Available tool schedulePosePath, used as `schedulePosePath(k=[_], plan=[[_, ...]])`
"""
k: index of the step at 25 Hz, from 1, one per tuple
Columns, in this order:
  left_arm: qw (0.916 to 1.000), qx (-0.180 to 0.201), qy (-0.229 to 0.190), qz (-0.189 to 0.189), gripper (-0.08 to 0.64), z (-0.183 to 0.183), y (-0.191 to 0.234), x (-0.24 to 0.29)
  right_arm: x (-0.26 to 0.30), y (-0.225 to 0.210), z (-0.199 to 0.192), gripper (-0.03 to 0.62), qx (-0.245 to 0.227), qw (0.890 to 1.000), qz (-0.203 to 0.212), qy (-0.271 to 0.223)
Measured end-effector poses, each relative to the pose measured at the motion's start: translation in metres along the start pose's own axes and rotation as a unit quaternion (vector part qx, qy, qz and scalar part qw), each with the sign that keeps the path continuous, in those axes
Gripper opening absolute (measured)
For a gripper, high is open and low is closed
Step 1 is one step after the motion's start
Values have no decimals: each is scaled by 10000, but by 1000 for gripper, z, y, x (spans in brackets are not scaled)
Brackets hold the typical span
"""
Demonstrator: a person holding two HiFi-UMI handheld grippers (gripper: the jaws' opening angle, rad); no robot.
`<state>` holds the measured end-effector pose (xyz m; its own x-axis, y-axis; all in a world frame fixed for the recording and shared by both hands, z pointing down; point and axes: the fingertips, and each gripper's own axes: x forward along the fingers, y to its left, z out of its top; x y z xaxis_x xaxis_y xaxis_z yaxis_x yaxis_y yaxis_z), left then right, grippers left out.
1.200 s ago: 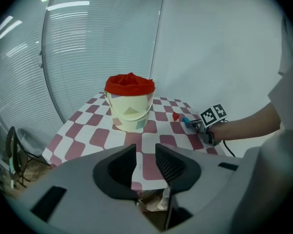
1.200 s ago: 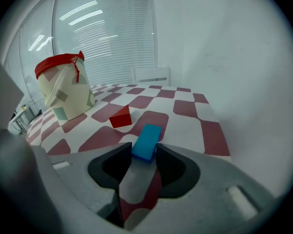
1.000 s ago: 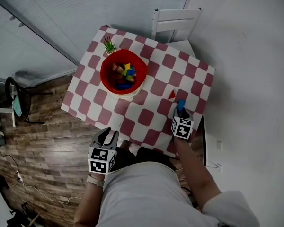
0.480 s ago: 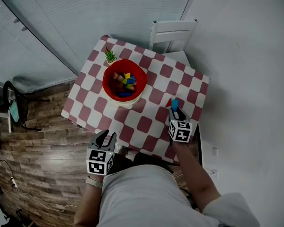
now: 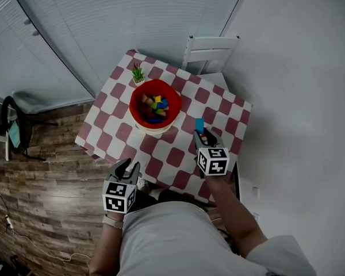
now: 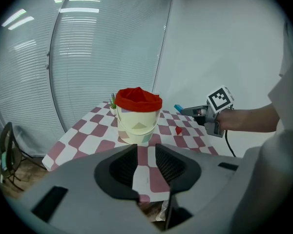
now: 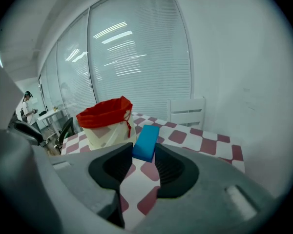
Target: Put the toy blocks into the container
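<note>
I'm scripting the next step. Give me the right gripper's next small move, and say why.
Probably swing the right gripper toward the red-lined bucket until it is over the open mouth. Its jaws are clamped on the blue block, off the table, and the bucket stands to its left.

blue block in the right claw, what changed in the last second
The right claw, shut on the blue block, lifted it off the table and carried it toward the red-lined bucket. The red triangle block stayed on the table; the left claw stayed open, empty.
</note>
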<state>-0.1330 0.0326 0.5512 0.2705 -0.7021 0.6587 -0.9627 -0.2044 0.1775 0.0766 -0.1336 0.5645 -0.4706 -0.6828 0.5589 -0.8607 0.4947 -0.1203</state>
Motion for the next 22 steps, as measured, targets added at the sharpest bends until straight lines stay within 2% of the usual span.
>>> schedulePosePath(k=[10,17,22], plan=[[9998,-92,-152,-60,104,2,9,-7,-4,57,60,147,-327,9970,587,-389],[9995,-189,-225,-107,103,4,17,-7,16,100,75,147,-648,9925,1019,-196],[9994,-247,-220,-94,103,2,21,-7,31,119,77,147,-837,9896,1168,-21]])
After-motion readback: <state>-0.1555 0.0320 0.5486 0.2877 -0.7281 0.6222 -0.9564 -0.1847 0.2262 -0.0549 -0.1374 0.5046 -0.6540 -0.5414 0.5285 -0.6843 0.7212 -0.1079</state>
